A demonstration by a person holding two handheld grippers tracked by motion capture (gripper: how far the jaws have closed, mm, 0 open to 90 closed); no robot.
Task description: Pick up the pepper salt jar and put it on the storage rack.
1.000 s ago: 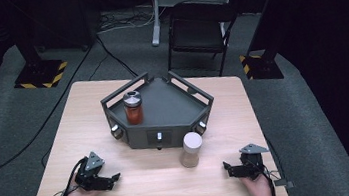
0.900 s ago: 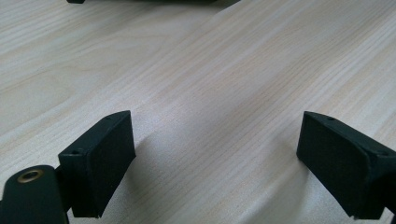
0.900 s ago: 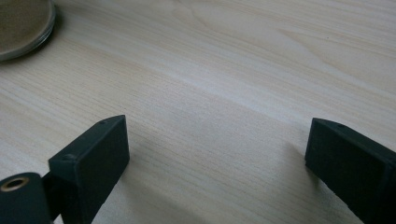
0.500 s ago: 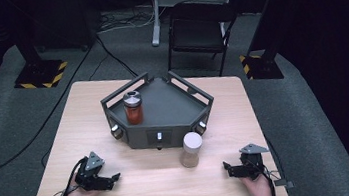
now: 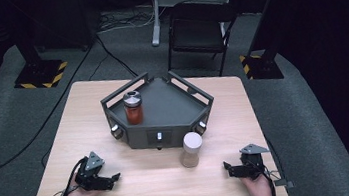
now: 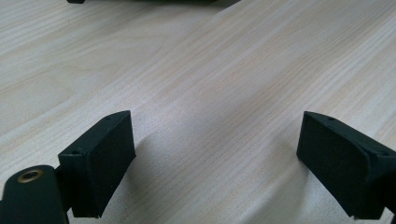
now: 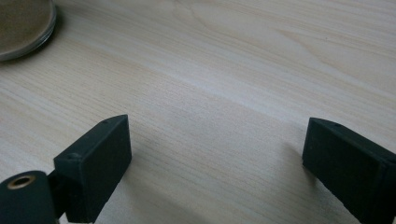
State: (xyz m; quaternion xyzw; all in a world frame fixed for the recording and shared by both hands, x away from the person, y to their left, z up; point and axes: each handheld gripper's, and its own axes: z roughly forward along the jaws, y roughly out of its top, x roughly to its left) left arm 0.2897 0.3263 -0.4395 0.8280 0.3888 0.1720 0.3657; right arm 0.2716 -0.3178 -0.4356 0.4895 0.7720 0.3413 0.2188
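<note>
- Right, I'm resting both hands on the near edge of the tabletop (image 5: 172,179), one at each corner, so neither is crowding the work in the middle.
- My left tongs (image 5: 113,178) are lying released, jaws spread wide over bare wood in the left gripper view, nothing between them.
- My right tongs (image 5: 227,168) are likewise released; the jaws have just been closing a touch, yet they're gaping over plain wood with nothing caught between them.
- The pale jar (image 5: 191,149) with the white lid is standing upright on the tabletop just in front of the dark tray (image 5: 173,105), nearer my right hand; its base is peeking in at the top left corner of the right gripper view (image 7: 21,25).
- The red jar (image 5: 133,108) is sitting upright inside the tray, toward its left side, fenced by the rail.
- I'm judging the pale jar to be the one in reach, so my right tongs are pointing roughly toward it, wide enough to take its body.
</note>
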